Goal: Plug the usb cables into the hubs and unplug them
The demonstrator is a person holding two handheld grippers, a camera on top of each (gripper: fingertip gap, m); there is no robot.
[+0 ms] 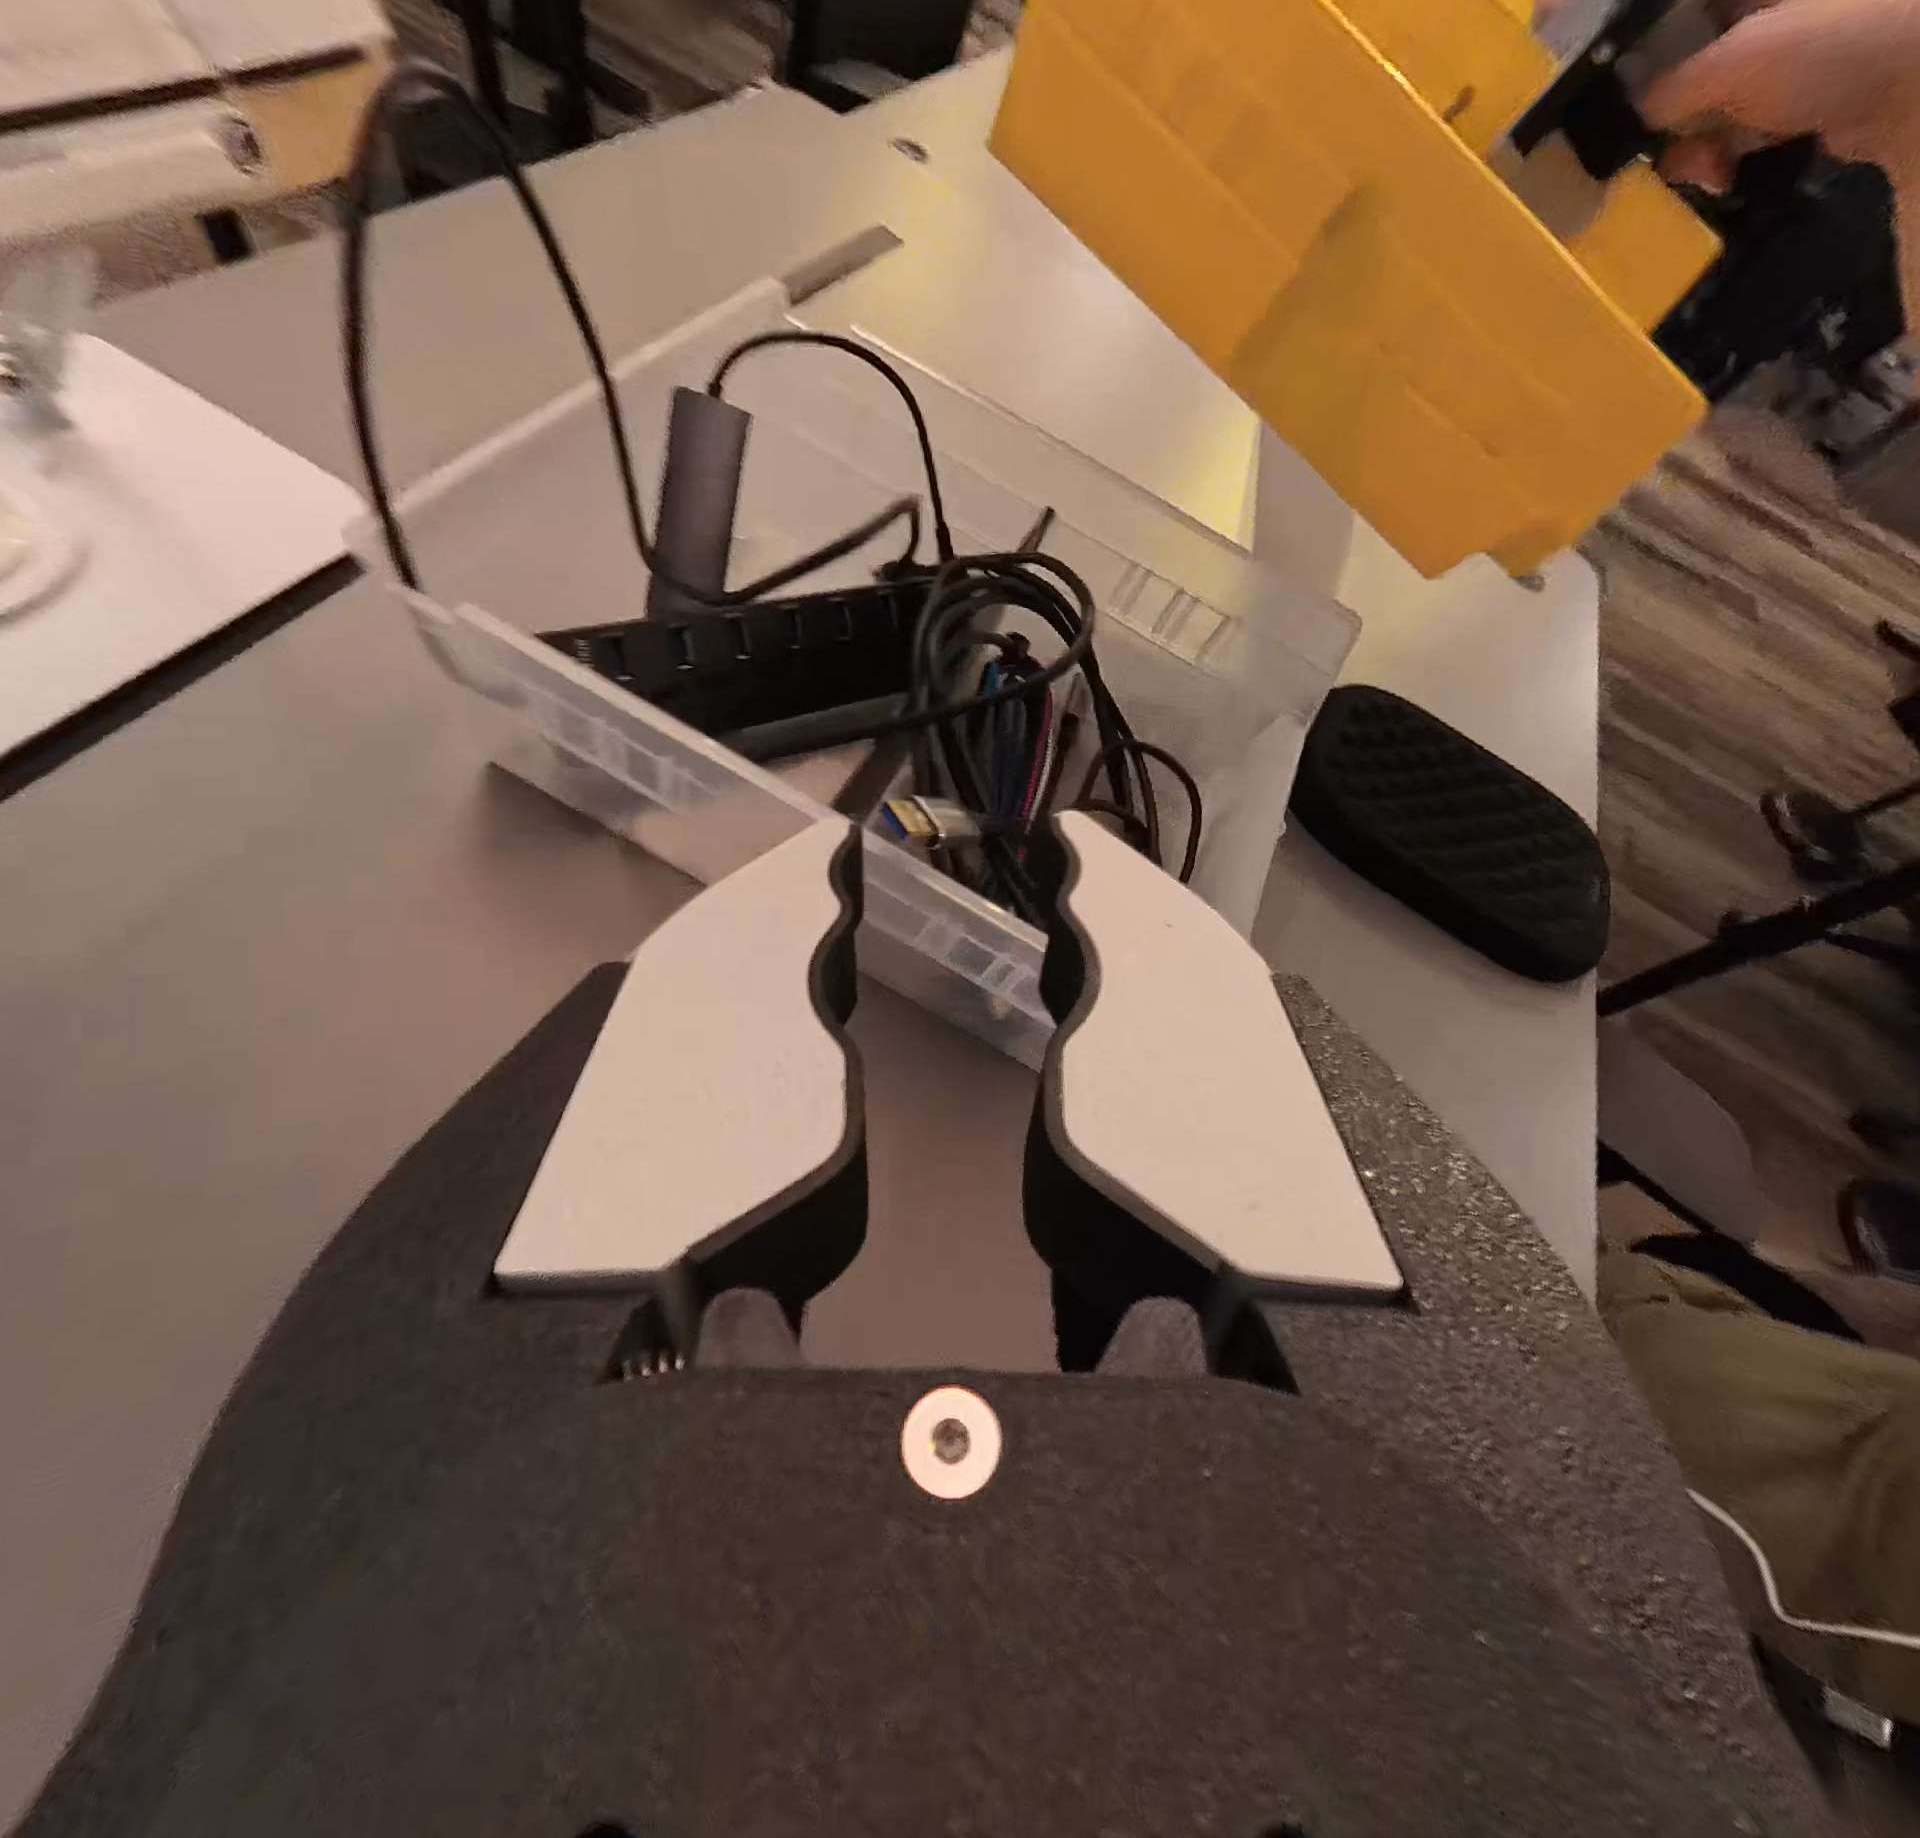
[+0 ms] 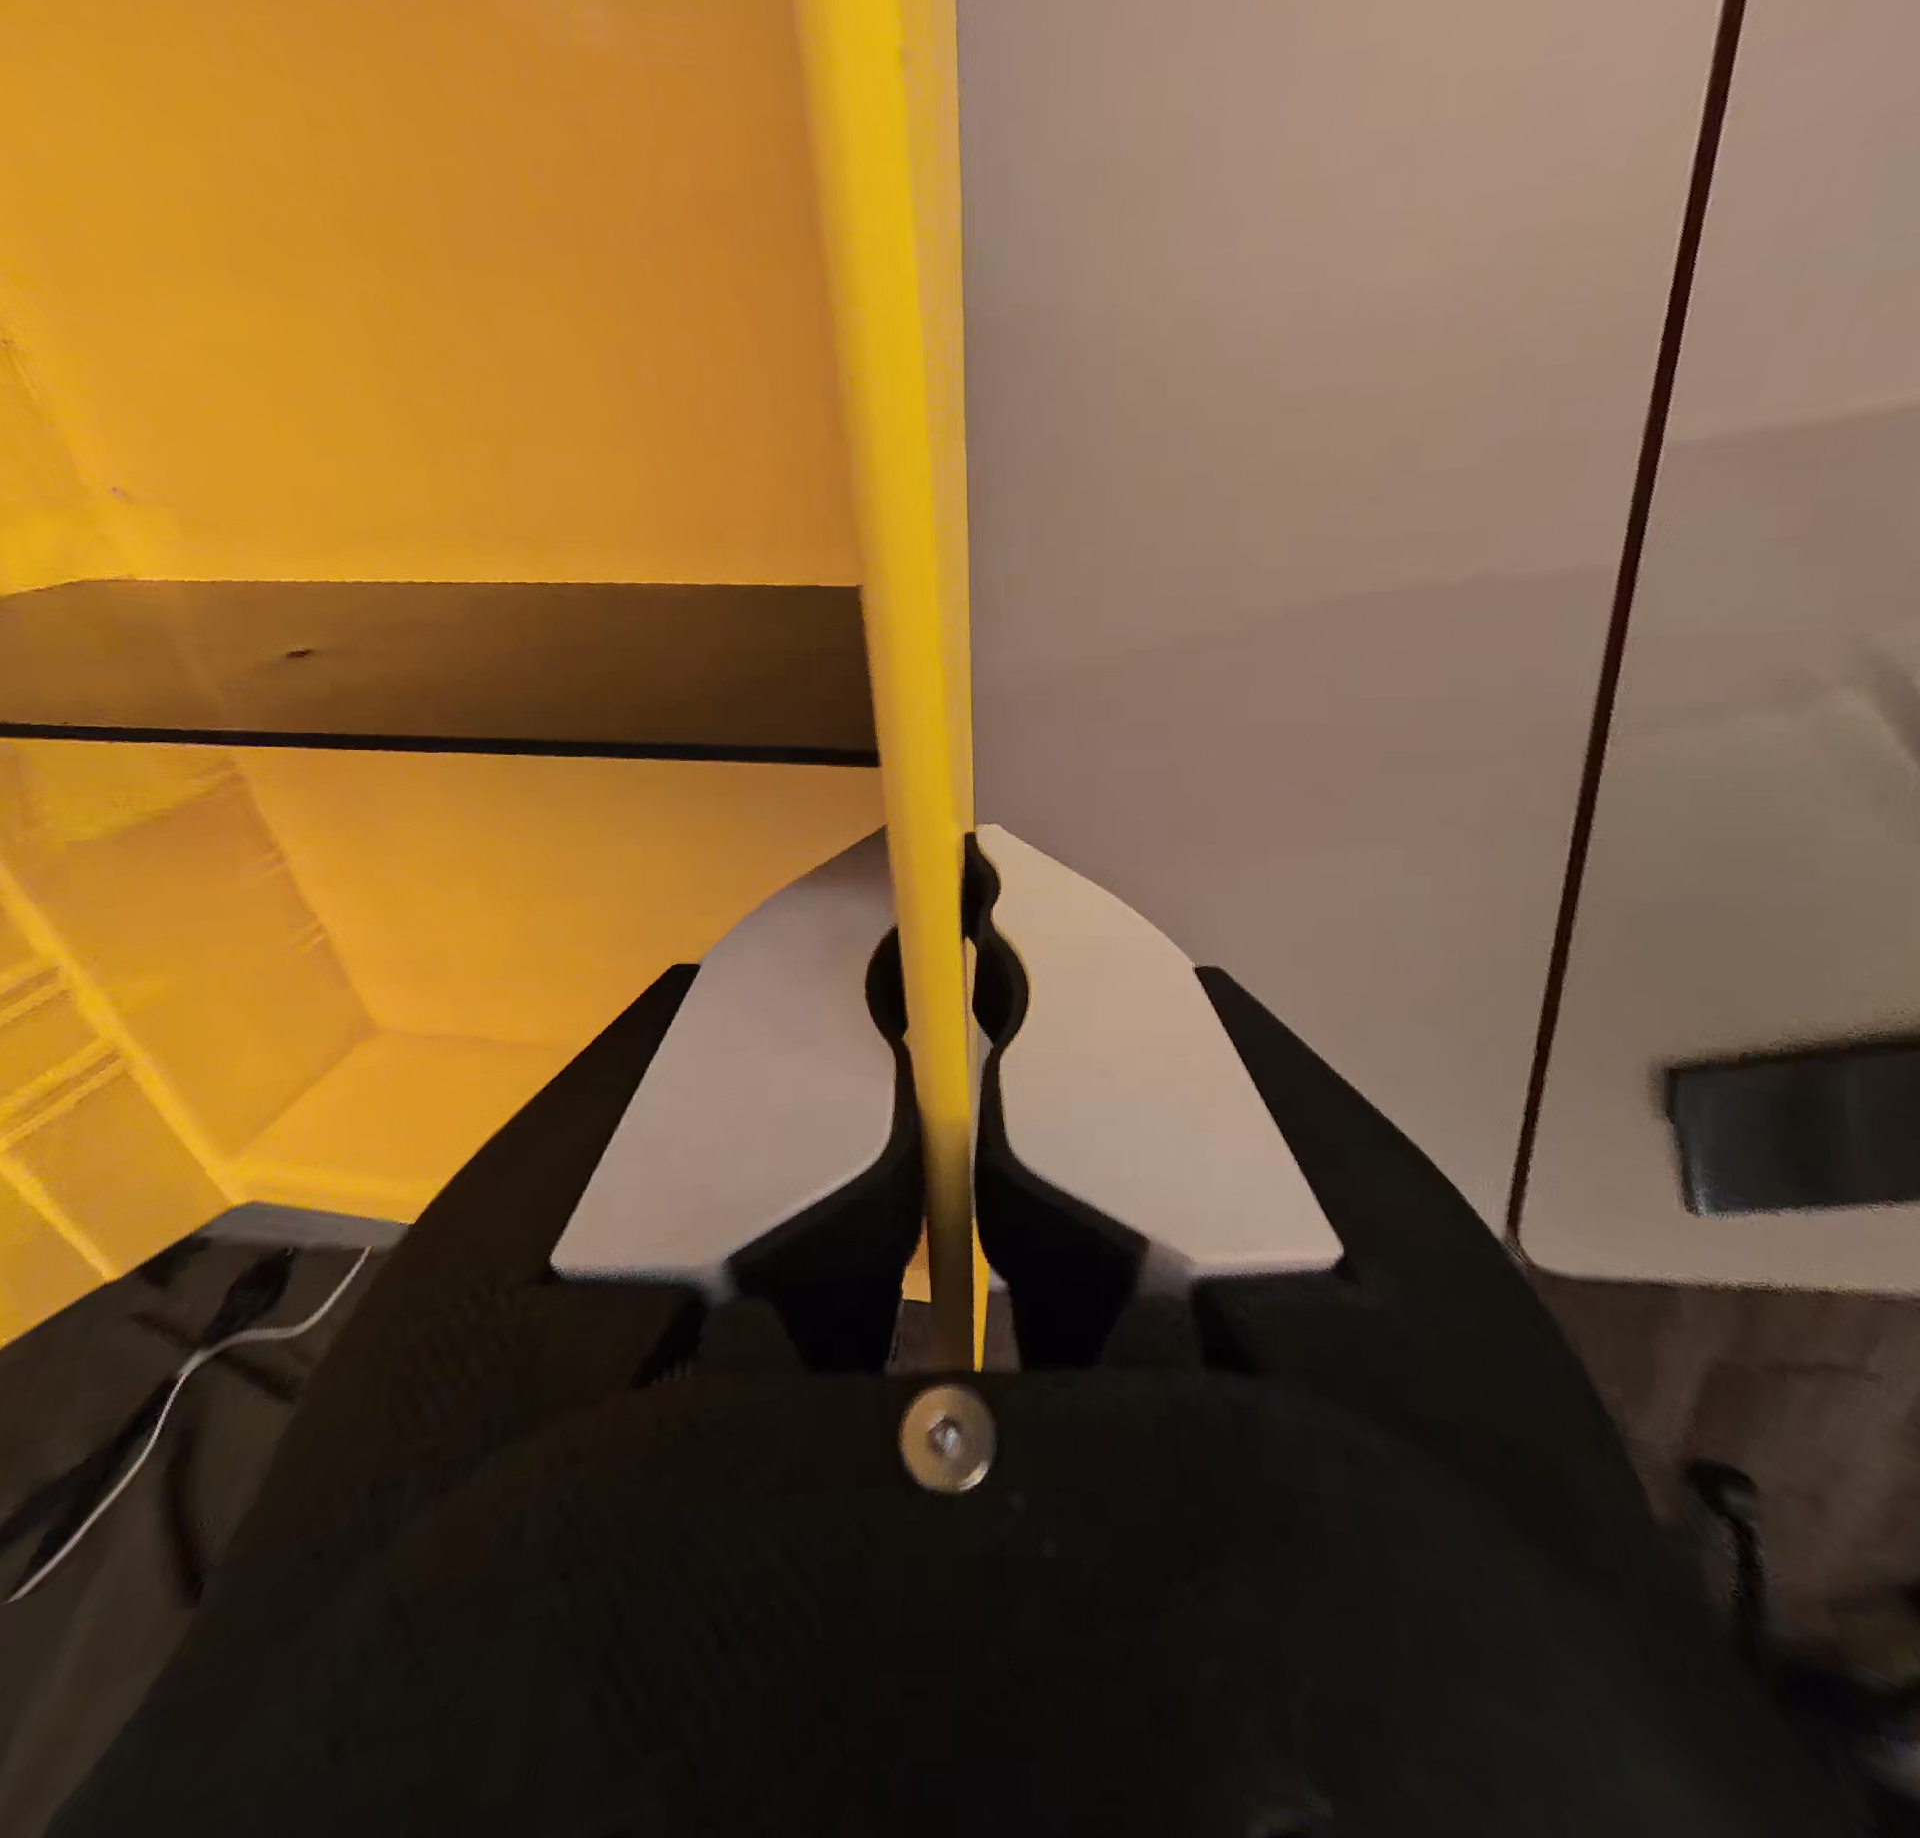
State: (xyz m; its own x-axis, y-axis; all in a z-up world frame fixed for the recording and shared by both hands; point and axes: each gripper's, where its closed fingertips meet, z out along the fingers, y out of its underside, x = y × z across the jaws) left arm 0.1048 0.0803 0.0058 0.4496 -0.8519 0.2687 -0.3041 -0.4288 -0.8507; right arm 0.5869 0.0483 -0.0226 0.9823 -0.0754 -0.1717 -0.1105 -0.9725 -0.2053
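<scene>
A grey table (image 1: 260, 957) is seen in a cluttered room, with cardboard boxes (image 1: 156, 43) behind it and patterned floor to the right. A clear plastic bin (image 1: 644, 760) rests on the table, and in it the task's things are gathered: a long black hub (image 1: 769, 645) lying flat, a slimmer grey hub (image 1: 701, 489) propped upright against it, and a tangle of usb cables (image 1: 1018, 708). A silver usb plug (image 1: 930, 824) lies at the near end of the bin, just beyond the tips of the left tool (image 1: 956, 853), whose jaws stand apart and hold nothing. The plug's long axis runs roughly left to right across the view, its metal end pointing left, crosswise to the tool's fingers. The black hub's long axis runs from near left to far right, and its row of ports faces up and toward the camera. The right tool (image 2: 935, 884) is clenched on the wall of a yellow bin (image 2: 914, 438), which is held tilted in the air above the far side of the table, well apart from the cables. The left tool is therefore judged the nearer one to the plug. A black ribbed pad (image 1: 1455, 832) lies on the table just right of the clear bin.
</scene>
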